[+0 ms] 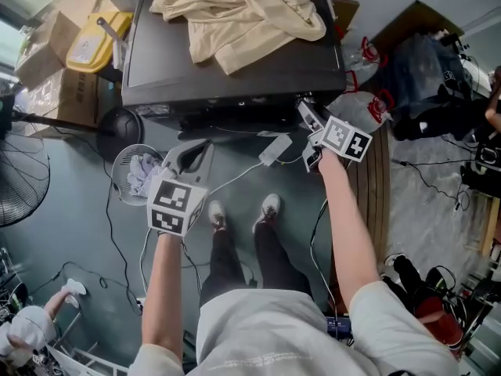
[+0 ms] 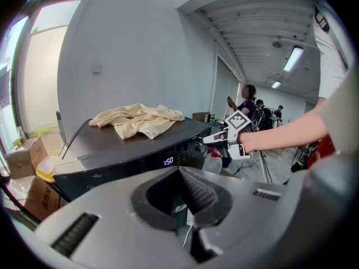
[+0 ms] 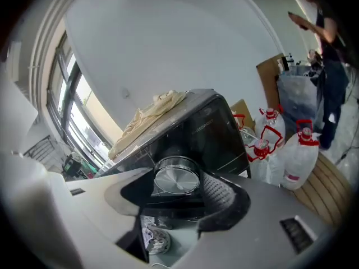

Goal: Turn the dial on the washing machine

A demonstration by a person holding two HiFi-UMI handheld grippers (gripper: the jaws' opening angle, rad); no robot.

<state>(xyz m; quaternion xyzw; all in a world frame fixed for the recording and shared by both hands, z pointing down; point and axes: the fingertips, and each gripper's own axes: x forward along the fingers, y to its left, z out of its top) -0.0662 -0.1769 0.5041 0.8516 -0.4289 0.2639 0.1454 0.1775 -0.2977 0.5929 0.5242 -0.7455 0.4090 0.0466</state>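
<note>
The right tongs grip the dial, spread wide; the left tongs closed, empty.

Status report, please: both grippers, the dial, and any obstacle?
Right gripper closed on the dial. Left gripper shut, empty, off the washing machine. Cloth on top, clear of the dial.

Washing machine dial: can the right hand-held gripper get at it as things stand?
Likely yes: the dial already sits between the jaws of the right hand-held gripper, which seem to press on it.
</note>
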